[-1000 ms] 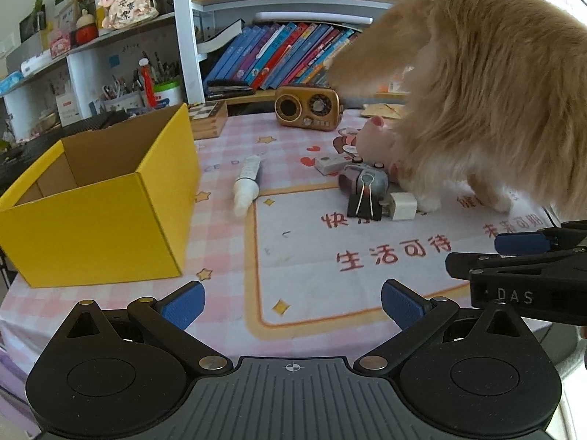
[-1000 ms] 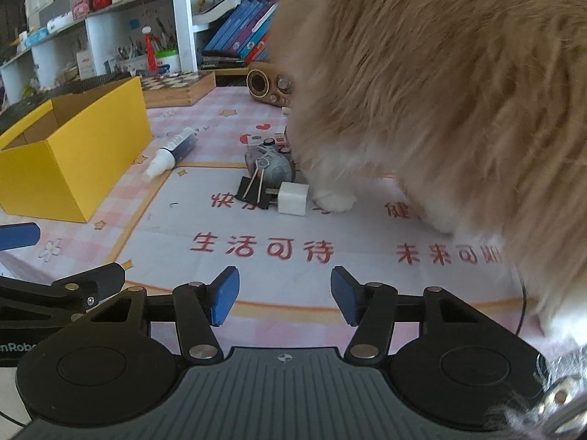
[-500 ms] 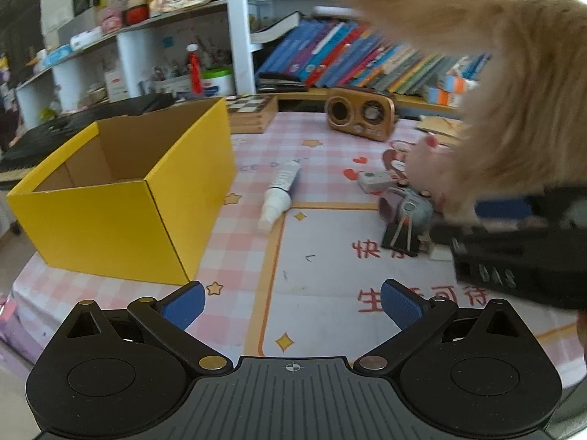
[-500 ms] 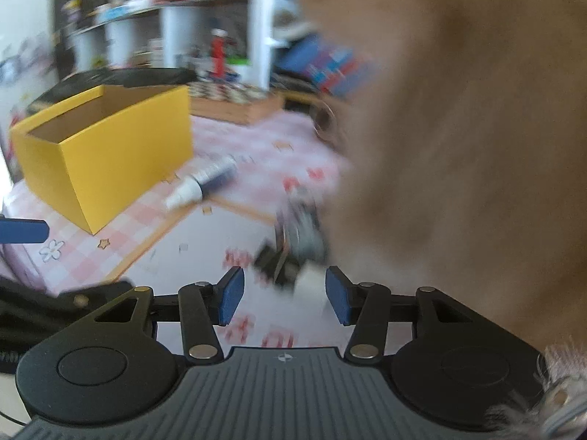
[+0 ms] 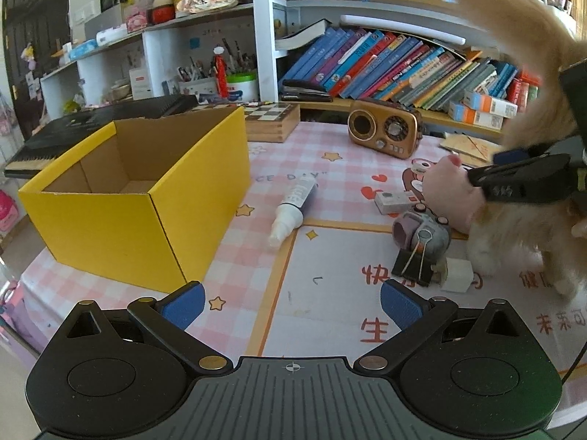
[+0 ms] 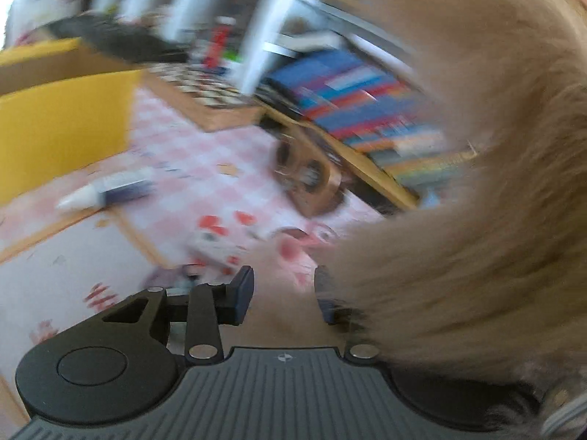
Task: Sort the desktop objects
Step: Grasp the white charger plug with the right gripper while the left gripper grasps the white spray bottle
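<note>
At the left of the left wrist view the yellow box (image 5: 146, 198) stands with its top open and its brown inside bare, so it looks like the bin the loose items are meant to go into, though nothing shows in it yet. Just right of its near corner a white-capped tube (image 5: 293, 207) lies on its side on the pink checked tablecloth (image 5: 330, 168), cap pointing toward the camera, within easy reach of the box. Further right, around mid-frame, a small white box (image 5: 394, 201), a grey roll-shaped thing (image 5: 422, 234), a black binder clip (image 5: 412, 267) leaning against that roll and a white plug cube (image 5: 456, 275) sit bunched together, all yet to be sorted. A pink plush toy (image 5: 447, 190) sits behind them, and a fluffy ginger cat (image 5: 513, 234) crowds the right edge, which probably makes this cluster awkward to reach. The left gripper (image 5: 291, 299) hangs low at the bottom of the frame, level, its blue pads spread wide with nothing between them. The right gripper (image 5: 524, 179) reaches in from the right edge toward the plush toy; in its own blurred view it (image 6: 284, 289) is tilted, pads parted around pale pink, but fur covers the right pad and I cannot tell whether it grips.
</note>
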A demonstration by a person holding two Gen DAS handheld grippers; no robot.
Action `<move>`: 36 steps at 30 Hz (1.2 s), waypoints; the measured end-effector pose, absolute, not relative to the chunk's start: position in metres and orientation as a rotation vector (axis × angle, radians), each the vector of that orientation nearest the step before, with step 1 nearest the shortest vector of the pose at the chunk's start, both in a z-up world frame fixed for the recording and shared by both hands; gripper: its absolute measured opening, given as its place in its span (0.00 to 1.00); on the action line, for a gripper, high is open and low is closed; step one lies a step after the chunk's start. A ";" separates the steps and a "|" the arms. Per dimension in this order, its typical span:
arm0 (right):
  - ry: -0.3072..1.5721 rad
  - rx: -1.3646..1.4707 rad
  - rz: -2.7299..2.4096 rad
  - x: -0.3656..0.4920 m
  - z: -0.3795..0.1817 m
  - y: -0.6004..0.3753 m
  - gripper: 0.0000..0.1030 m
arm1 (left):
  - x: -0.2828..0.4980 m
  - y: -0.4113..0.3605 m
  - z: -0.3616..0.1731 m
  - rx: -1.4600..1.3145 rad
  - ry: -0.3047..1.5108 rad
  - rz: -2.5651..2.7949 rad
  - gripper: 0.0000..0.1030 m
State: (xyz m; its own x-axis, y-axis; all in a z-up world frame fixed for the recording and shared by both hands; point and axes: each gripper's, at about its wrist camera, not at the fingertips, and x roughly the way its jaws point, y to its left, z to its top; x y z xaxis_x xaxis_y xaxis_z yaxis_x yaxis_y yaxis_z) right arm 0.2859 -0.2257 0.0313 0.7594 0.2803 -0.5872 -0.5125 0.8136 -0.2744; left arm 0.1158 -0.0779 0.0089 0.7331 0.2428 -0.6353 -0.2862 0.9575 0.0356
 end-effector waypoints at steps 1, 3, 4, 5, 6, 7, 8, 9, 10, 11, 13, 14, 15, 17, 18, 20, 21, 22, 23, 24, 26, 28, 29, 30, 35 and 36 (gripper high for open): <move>0.579 -0.378 0.444 0.288 0.032 -0.231 0.38 | 0.118 -0.078 0.008 -0.069 0.689 0.294 0.99; 0.611 -0.323 0.502 0.281 0.030 -0.236 0.51 | 0.122 -0.077 0.006 -0.077 0.691 0.297 0.99; 0.611 -0.336 0.541 0.275 0.028 -0.235 0.56 | 0.124 -0.077 0.006 -0.081 0.690 0.296 0.99; 0.605 -0.361 0.563 0.268 0.026 -0.233 0.57 | 0.126 -0.076 0.005 -0.083 0.689 0.296 0.99; 0.604 -0.387 0.578 0.261 0.022 -0.231 0.57 | 0.129 -0.076 0.005 -0.084 0.688 0.296 0.99; 0.611 -0.403 0.590 0.256 0.018 -0.231 0.58 | 0.132 -0.075 0.005 -0.086 0.687 0.296 0.99; 0.624 -0.403 0.600 0.251 0.015 -0.230 0.58 | 0.134 -0.075 0.005 -0.085 0.687 0.296 0.99; 0.641 -0.395 0.609 0.247 0.012 -0.230 0.59 | 0.138 -0.075 0.004 -0.083 0.688 0.294 0.99; 0.661 -0.383 0.615 0.245 0.008 -0.231 0.62 | 0.140 -0.075 0.004 -0.079 0.689 0.293 0.99; 0.677 -0.375 0.619 0.243 0.005 -0.230 0.64 | 0.143 -0.074 0.004 -0.074 0.691 0.292 0.99; 0.695 -0.372 0.621 0.239 0.000 -0.230 0.65 | 0.148 -0.074 0.003 -0.064 0.694 0.286 0.99; 0.700 -0.375 0.621 0.236 -0.003 -0.231 0.65 | 0.151 -0.073 0.003 -0.061 0.696 0.281 0.99; 0.704 -0.377 0.618 0.236 -0.005 -0.231 0.65 | 0.154 -0.073 0.002 -0.059 0.698 0.275 0.99; 0.715 -0.372 0.611 0.235 -0.008 -0.232 0.65 | 0.159 -0.073 0.000 -0.047 0.706 0.260 0.99; 0.720 -0.370 0.610 0.235 -0.009 -0.232 0.65 | 0.163 -0.073 -0.001 -0.037 0.711 0.253 0.99; 0.729 -0.368 0.609 0.234 -0.013 -0.232 0.65 | 0.169 -0.075 -0.003 -0.020 0.720 0.236 0.95; 0.735 -0.370 0.609 0.233 -0.014 -0.231 0.65 | 0.172 -0.075 -0.004 -0.012 0.727 0.231 0.94; 0.741 -0.370 0.611 0.233 -0.016 -0.230 0.65 | 0.176 -0.076 -0.006 -0.005 0.732 0.225 0.94; 0.746 -0.369 0.616 0.233 -0.017 -0.229 0.65 | 0.179 -0.076 -0.009 0.001 0.739 0.219 0.92; 0.749 -0.370 0.619 0.232 -0.019 -0.227 0.65 | 0.183 -0.075 -0.011 0.009 0.747 0.216 0.91; 0.750 -0.370 0.628 0.232 -0.021 -0.223 0.65 | 0.190 -0.074 -0.016 0.025 0.762 0.217 0.88; 0.757 -0.364 0.628 0.235 -0.024 -0.220 0.65 | 0.199 -0.072 -0.018 0.038 0.766 0.228 0.87; 0.766 -0.359 0.623 0.237 -0.026 -0.218 0.64 | 0.205 -0.070 -0.019 0.044 0.767 0.235 0.87; 0.774 -0.354 0.618 0.238 -0.027 -0.217 0.63 | 0.211 -0.068 -0.020 0.050 0.770 0.239 0.87; 0.816 -0.307 0.599 0.247 -0.032 -0.220 0.56 | 0.251 -0.056 -0.029 0.080 0.791 0.240 0.79; 0.821 -0.293 0.600 0.248 -0.033 -0.222 0.56 | 0.258 -0.054 -0.030 0.083 0.794 0.235 0.78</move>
